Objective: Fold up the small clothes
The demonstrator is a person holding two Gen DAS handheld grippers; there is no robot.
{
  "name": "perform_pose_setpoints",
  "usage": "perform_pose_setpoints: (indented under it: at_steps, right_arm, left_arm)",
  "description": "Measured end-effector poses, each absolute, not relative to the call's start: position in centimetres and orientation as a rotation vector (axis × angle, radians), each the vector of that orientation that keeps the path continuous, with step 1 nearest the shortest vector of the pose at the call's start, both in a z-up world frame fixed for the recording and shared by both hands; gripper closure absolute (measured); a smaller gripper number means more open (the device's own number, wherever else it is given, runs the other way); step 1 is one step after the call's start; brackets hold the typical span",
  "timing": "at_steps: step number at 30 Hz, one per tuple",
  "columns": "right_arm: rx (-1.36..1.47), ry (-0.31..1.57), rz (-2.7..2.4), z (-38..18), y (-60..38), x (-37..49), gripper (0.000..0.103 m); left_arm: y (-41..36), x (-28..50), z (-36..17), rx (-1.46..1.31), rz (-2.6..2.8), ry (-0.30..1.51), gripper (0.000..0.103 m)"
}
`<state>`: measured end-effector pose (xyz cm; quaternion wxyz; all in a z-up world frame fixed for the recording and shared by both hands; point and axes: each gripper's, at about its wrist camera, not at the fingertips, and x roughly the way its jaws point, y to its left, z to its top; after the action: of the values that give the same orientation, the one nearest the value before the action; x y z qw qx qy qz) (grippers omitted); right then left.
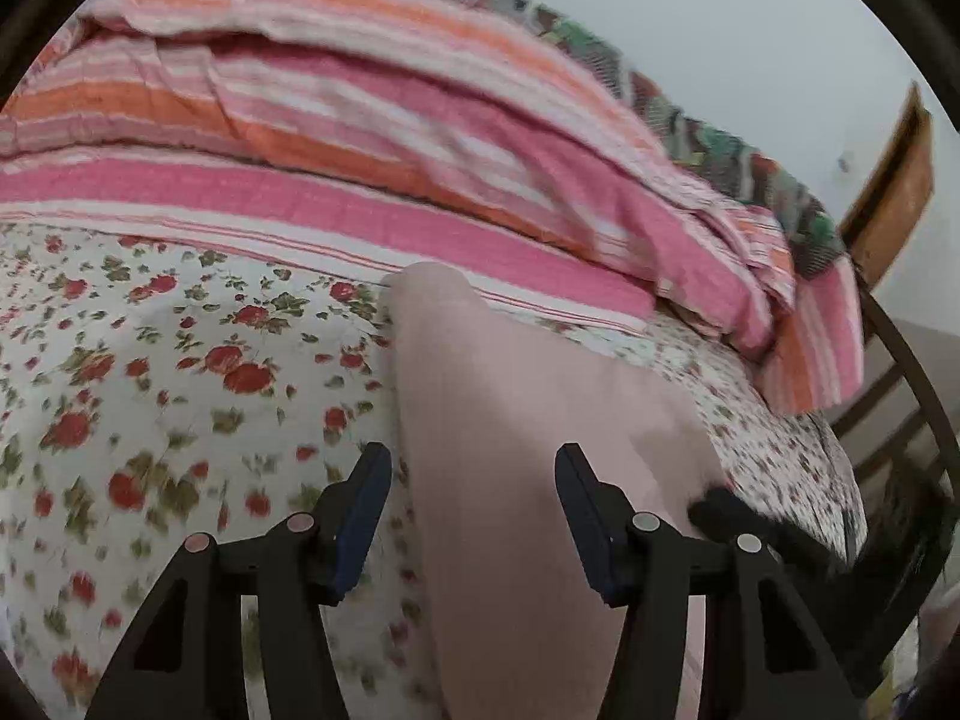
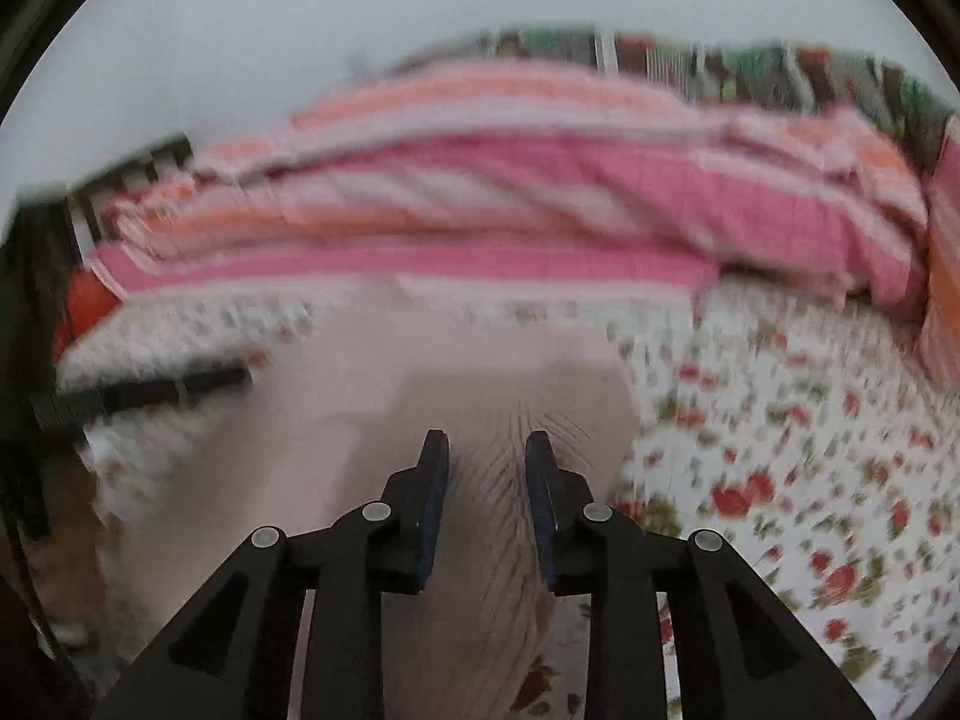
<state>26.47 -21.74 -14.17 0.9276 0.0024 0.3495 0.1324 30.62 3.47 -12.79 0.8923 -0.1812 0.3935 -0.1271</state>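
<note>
While blur smears the floral sheet (image 2: pixel 780 450), right claw (image 2: pixel 487 450) pinches the pink garment (image 2: pixel 372 420); left claw (image 1: pixel 474 468) gapes.

Floral bedsheet (image 1: pixel 150 372) spread across the bed, striped pink-and-orange blanket (image 1: pixel 372 138) bunched along its far edge, wooden chair (image 1: pixel 894 180) beyond, against a pale wall (image 2: pixel 420 18).

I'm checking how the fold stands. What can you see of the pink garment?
The pink garment is pale, plain and soft, ribbed near the right gripper. It lies on the floral sheet as a long, smooth strip reaching to the striped blanket, its far end rounded. The left gripper straddles it with jaws wide and off the cloth. The right gripper's jaws are narrower, with gathered ribs between them; whether they pinch is unclear.
</note>
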Motion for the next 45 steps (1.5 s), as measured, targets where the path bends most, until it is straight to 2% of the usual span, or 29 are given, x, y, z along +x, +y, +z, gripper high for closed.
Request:
perform_pose_setpoints:
  at_steps: [5,6,7,8,9,10,12,15,21,23,24,25,26,28,32,45]
  right_arm:
    - [0.091,0.674,0.314,-15.0,-23.3,26.1,0.078]
    - [0.09,0.677,0.312,-15.1,-23.3,26.2,0.078]
    - [0.091,0.676,0.312,-15.2,-23.3,26.2,0.078]
    - [0.09,0.678,0.307,-15.3,-23.3,26.3,0.078]
    - [0.09,0.685,0.304,-15.4,-23.3,26.5,0.078]
    - [0.096,0.689,0.304,-15.5,-23.4,26.7,0.078]
    - [0.11,0.705,0.297,-15.7,-23.5,27.2,0.078]
    - [0.1,0.706,0.287,-15.7,-23.3,27.3,0.079]
    - [0.163,0.715,0.355,-13.8,-24.4,26.9,0.073]
    - [0.182,0.659,0.35,-12.2,-25.0,26.6,0.067]
    - [0.153,0.624,0.312,-11.6,-24.9,26.7,0.059]
    - [0.128,0.632,0.293,-11.6,-24.7,27.3,0.058]
    - [0.103,0.671,0.28,-12.1,-24.4,28.2,0.058]
    - [0.066,0.77,0.234,-14.3,-23.9,30.1,0.069]
    - [0.108,0.764,0.221,-15.5,-24.5,30.4,0.069]
    - [0.077,0.753,0.153,-15.8,-24.3,30.5,0.069]
  left_arm:
    - [4.0,35.5,-15.4,-0.485,-0.297,0.911,0.05]
    - [3.9,36.1,-15.8,-0.49,-0.294,0.915,0.057]
    - [3.8,36.7,-16.1,-0.489,-0.29,0.916,0.069]
    - [3.7,37.4,-16.4,-0.484,-0.279,0.91,0.071]
    - [3.7,37.7,-16.4,-0.478,-0.263,0.901,0.077]
    - [3.6,38.1,-16.4,-0.472,-0.246,0.891,0.077]
    - [3.4,38.8,-16.2,-0.464,-0.23,0.879,0.077]
    - [2.8,38.8,-15.4,-0.408,-0.197,0.878,0.07]
    - [0.8,35.4,-12.5,-0.198,-0.237,0.827,0.072]
    - [-0.1,33.7,-11.6,-0.134,-0.268,0.787,0.071]
    - [-0.5,32.9,-11.4,-0.114,-0.281,0.773,0.067]
    - [-0.8,32.4,-11.5,-0.11,-0.292,0.769,0.066]
    - [-1.2,32.1,-11.8,-0.107,-0.305,0.777,0.066]
    - [-2.4,31.6,-13.3,-0.051,-0.291,0.787,0.065]
    - [-3.7,30.1,-14.4,0.048,-0.242,0.685,0.064]
    - [-3.0,29.9,-14.8,0.011,-0.223,0.668,0.054]
